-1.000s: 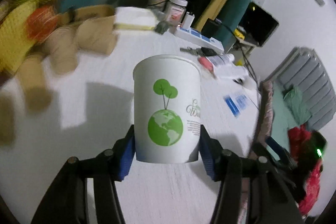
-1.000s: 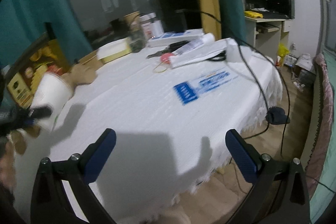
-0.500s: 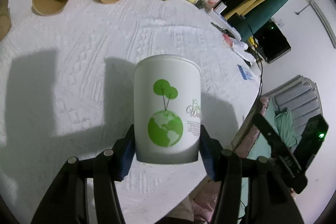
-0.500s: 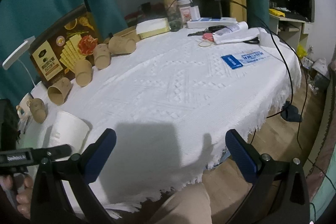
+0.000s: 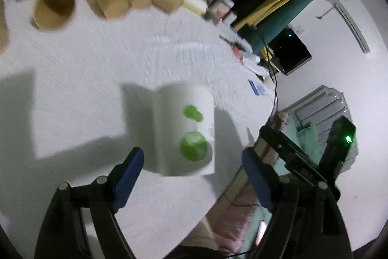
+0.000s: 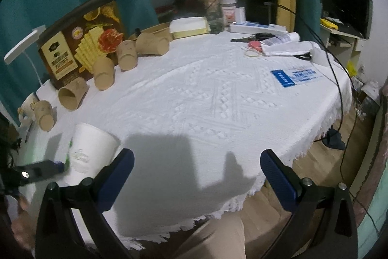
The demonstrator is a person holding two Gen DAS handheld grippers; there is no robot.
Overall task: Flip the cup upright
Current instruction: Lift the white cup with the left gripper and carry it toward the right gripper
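A white paper cup (image 5: 184, 130) with a green globe-and-tree print stands upright on the white tablecloth (image 5: 97, 79), near the table's front edge. My left gripper (image 5: 194, 169) is open, its blue pads apart on either side of the cup's base and clear of it. The cup also shows in the right wrist view (image 6: 93, 149) at the lower left, with a left finger (image 6: 40, 170) beside it. My right gripper (image 6: 197, 176) is open and empty above the table's near edge.
Several brown paper cups (image 6: 104, 73) lie on their sides along the far left, before a printed box (image 6: 80, 45). A tissue box (image 6: 189, 27), jars, a power strip, keys and papers (image 6: 293, 75) sit at the back and right. A cable (image 6: 337, 79) hangs off the right edge.
My left gripper has opened and let go of the cup, which now stands on the tablecloth. The left view is blurred with motion. The right gripper has hardly moved.
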